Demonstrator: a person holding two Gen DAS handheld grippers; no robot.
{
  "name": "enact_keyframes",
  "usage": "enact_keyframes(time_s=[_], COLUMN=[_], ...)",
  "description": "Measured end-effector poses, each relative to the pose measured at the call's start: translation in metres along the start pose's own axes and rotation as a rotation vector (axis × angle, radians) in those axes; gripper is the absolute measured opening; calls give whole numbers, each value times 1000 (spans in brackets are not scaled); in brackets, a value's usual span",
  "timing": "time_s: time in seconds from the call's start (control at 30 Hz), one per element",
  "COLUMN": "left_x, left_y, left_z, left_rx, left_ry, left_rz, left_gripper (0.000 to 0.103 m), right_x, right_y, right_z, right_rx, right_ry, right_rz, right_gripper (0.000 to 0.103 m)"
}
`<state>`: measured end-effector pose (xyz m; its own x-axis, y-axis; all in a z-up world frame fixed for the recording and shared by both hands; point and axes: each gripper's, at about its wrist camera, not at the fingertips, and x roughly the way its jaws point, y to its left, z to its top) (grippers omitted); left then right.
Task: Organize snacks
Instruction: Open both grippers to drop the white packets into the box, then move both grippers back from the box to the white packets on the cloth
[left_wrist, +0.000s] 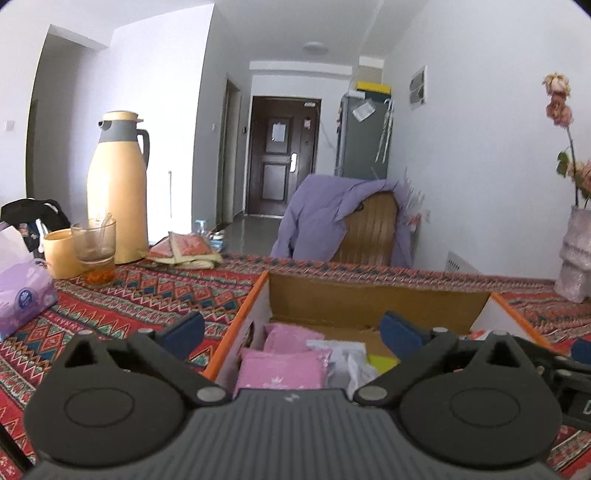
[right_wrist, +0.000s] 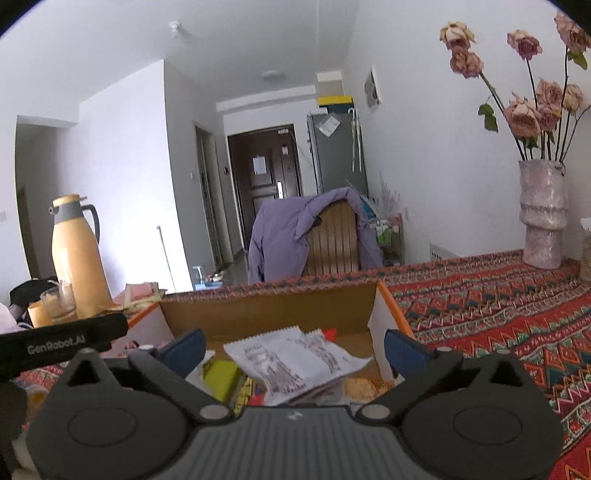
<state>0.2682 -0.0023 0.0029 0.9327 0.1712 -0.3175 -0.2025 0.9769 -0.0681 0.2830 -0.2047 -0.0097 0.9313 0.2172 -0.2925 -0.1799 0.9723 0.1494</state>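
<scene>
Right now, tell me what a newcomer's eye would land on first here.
Probably the open cardboard box of snack packets on the red patterned tablecloth, with both open grippers, left gripper and right gripper, above it. Then the tall cream thermos at far left and the vase of dried roses at far right.

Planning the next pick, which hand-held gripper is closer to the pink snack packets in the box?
Left. The left hand-held gripper hovers right over the pink snack packets; the right hand-held gripper sits above the white packet.
</scene>
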Motion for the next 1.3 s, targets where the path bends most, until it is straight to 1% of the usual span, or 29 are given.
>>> enact_keyframes(time_s=[0.33,0.37,0.43,0.5,0.63,0.8,0.93,1.07,1.3], left_x=[-3,-4,-8,-14,-31,-50,-62,-72,-82], left_y=[2,3,5,6,8,10,13,21,30], left_z=[2,5,13,20,27,31,22,7,-25], left_rx=[-19,-32,-70,-88,-100,-88,-48,-28,27], left_ry=[8,13,38,53,56,66,91,127,199], left_rz=[4,0,-38,-49,-54,-69,-67,-67,-84], left_gripper=[103,103,103,103,103,103,103,103,103], right_x=[-4,-5,-7,-12,-28,-48,-63,-75,-90], right_y=[5,5,6,7,9,15,14,13,10], right_z=[-3,-2,1,7,17,17,11,0,-26], right_rx=[-32,-32,-32,-30,-22,-80,-93,-112,-130], right_ry=[-11,-11,-13,-11,-16,-13,6,30,103], right_rz=[-1,1,0,-7,-9,-17,-3,-6,-5], right_gripper=[103,103,103,103,103,103,103,103,103])
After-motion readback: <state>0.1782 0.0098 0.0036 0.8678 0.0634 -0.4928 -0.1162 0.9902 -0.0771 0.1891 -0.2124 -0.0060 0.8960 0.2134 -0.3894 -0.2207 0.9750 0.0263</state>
